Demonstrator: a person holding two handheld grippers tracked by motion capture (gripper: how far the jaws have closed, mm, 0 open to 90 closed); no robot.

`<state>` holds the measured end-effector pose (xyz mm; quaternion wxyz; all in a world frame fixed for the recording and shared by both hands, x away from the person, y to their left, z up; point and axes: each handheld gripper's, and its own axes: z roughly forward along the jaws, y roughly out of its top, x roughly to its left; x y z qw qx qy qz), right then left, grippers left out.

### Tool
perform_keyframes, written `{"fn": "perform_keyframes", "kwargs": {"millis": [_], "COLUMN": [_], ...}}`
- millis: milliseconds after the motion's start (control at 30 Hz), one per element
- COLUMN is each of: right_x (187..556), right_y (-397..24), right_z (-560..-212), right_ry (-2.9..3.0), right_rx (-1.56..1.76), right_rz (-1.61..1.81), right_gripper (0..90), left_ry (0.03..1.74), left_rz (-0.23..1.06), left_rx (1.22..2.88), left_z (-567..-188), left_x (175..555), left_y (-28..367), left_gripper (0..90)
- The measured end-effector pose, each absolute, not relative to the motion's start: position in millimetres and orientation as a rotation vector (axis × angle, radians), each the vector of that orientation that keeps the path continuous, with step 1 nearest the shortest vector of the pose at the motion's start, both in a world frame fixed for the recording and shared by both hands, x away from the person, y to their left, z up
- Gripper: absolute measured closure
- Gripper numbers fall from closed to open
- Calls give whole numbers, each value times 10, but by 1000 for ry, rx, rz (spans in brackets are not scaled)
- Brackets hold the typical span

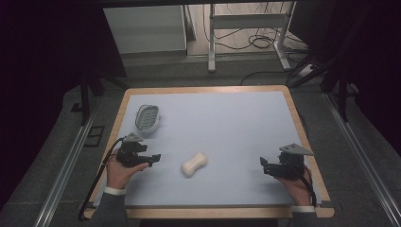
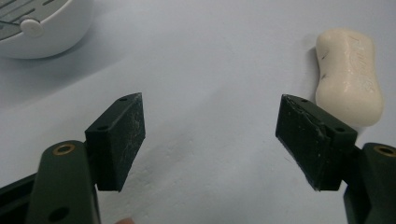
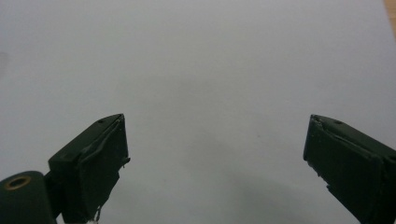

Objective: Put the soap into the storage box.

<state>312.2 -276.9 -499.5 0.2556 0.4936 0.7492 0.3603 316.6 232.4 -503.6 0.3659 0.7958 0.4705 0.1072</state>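
- Nearest the person's edge of the table [image 1: 302, 113], two hands are coming in from below, each holding a gripper low over the pale blue mat [image 1: 227, 123].
- On the left side, the left gripper [image 1: 153, 159] is pointing toward the middle, its jaws standing wide apart with nothing between them; in the left gripper view the gripper [image 2: 210, 135] is showing only bare mat in the gap.
- On the right side, the right gripper [image 1: 262, 163] is facing inward too, and in its own view the right gripper [image 3: 215, 154] is spreading its jaws wide over empty mat.
- Between the two grippers, closer to the left one, the cream soap bar [image 1: 194, 164] is lying flat at a slant, touching neither; the left gripper view is placing the bar [image 2: 349, 74] just beyond one jaw.
- Farther back on the left, the white soap dish [image 1: 147, 118] is sitting well apart from the bar, its rim [image 2: 51, 39] showing in the corner of the left gripper view.
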Motion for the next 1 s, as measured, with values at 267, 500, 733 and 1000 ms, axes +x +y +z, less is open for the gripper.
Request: {"fn": "perform_keyframes", "kwargs": {"millis": [267, 500, 733, 1000], "right_x": [3104, 3101, 3090, 3072], "right_y": [-2892, -2928, -2945, -2923], "right_z": [-4982, -4999, -4990, -4959], "right_ry": [1994, 2002, 2003, 2000], "right_rx": [1376, 1378, 1376, 1335], "right_rz": [998, 1016, 1008, 1022], "right_gripper": [87, 95, 95, 97], "left_ry": [1194, 1184, 1177, 1175], "left_rz": [278, 274, 279, 287], "left_rx": [2049, 2069, 2109, 2141], "left_z": [-5011, -4964, -4876, -4746], "left_x": [3129, 3137, 3129, 3150], "left_y": [2283, 2230, 2220, 2236], "left_gripper": [248, 246, 240, 235]}}
